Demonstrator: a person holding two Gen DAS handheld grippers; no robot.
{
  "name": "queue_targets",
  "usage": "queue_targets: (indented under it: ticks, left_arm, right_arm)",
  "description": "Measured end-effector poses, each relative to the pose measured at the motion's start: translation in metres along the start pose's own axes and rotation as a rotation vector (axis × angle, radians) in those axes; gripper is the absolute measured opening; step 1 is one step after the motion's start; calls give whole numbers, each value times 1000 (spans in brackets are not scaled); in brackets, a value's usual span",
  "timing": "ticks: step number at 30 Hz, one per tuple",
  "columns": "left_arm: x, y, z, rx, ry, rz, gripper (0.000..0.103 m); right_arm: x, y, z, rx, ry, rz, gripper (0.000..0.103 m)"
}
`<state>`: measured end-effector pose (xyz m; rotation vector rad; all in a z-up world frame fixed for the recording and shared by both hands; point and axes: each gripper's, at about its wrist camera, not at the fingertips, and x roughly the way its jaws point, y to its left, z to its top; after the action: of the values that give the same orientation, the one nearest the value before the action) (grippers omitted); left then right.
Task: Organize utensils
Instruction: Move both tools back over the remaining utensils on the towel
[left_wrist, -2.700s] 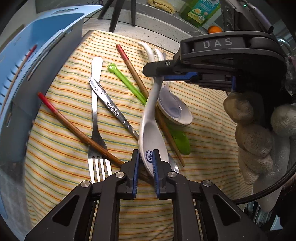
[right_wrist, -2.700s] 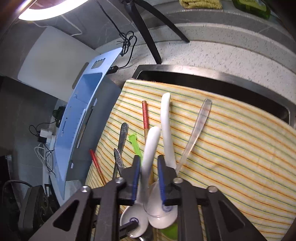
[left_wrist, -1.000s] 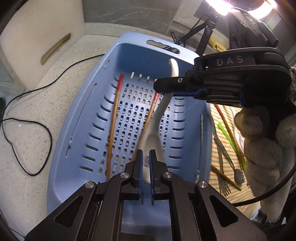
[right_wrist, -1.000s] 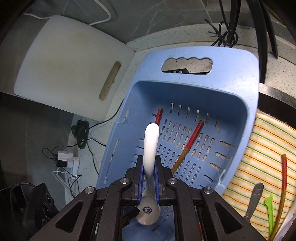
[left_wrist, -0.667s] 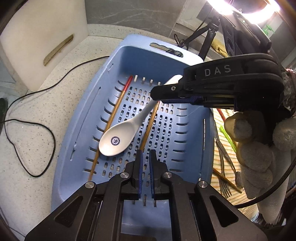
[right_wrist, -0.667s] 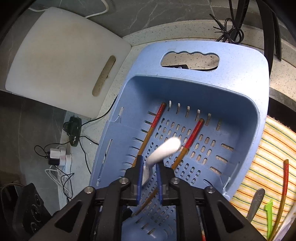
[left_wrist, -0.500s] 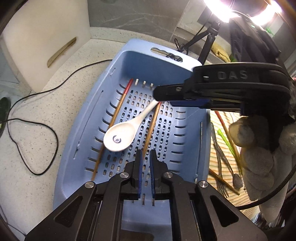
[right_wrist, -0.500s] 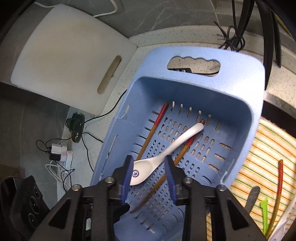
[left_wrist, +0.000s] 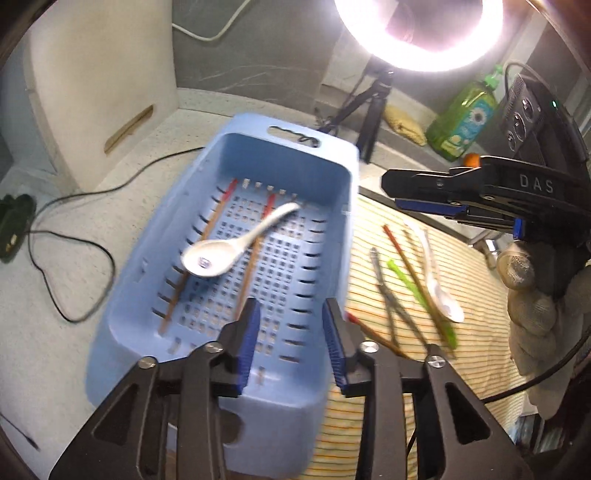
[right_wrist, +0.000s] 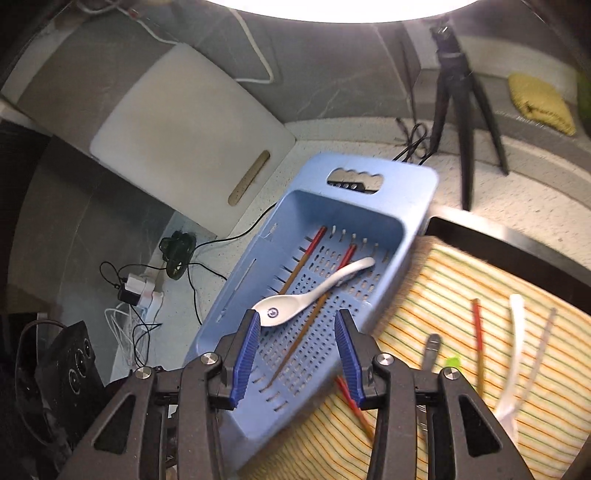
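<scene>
A white ceramic spoon (left_wrist: 236, 243) lies in the blue perforated basket (left_wrist: 325, 177), across two red-tipped chopsticks (left_wrist: 255, 254); it also shows in the right wrist view (right_wrist: 314, 291). My left gripper (left_wrist: 291, 339) is open and empty above the basket's near end. My right gripper (right_wrist: 297, 354) is open and empty above the basket (right_wrist: 413, 206); its side shows in the left wrist view (left_wrist: 424, 192). On the striped cloth (left_wrist: 476, 291) lie another white spoon (left_wrist: 439, 288), a green utensil (left_wrist: 417, 291), a chopstick (left_wrist: 399, 247) and metal cutlery (left_wrist: 384, 284).
A white cutting board (right_wrist: 192, 140) leans on the wall behind the basket. A ring light tripod (right_wrist: 461, 110), a green soap bottle (left_wrist: 461, 118) and a yellow sponge (right_wrist: 539, 99) stand at the back. Cables and a plug (right_wrist: 140, 291) lie left of the basket.
My right gripper let go of the white spoon, which now lies in the basket. Both grippers opened and pulled back and up from the basket.
</scene>
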<state>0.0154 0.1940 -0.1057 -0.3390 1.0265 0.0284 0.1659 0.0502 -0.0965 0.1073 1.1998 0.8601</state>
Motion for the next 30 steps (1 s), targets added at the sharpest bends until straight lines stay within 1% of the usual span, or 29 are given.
queue_targets:
  ticks: [1, 3, 5, 9, 14, 19, 24, 27, 30]
  left_arm:
    - [-2, -5, -4, 3, 0, -8, 34]
    - [-3, -18, -11, 9, -2, -17, 34]
    - [-3, -28, -18, 17, 3, -34, 34]
    - [-1, -46, -26, 16, 14, -65, 34]
    - [6, -66, -32, 33, 30, -90, 34]
    - [16, -84, -34, 49, 47, -109, 34]
    - [27, -103, -32, 72, 76, -138, 34]
    - [34, -116, -33, 87, 91, -153, 34]
    - [40, -127, -32, 97, 107, -170, 34]
  right_arm:
    - [-10, -4, -4, -9, -22, -7, 49]
    - [-30, -13, -12, -24, -75, -27, 58]
    - [-50, -25, -21, -33, -116, -48, 60]
    - [-80, -57, -33, 5, -151, -87, 60]
    - [-102, -93, -47, 48, -131, -132, 62]
    - [-108, -126, -60, 122, -73, -153, 62]
    - [-105, -150, -70, 192, -46, -135, 62]
    - [-99, -165, -71, 238, -32, -110, 61]
    - [-90, -174, -70, 276, -6, -74, 56]
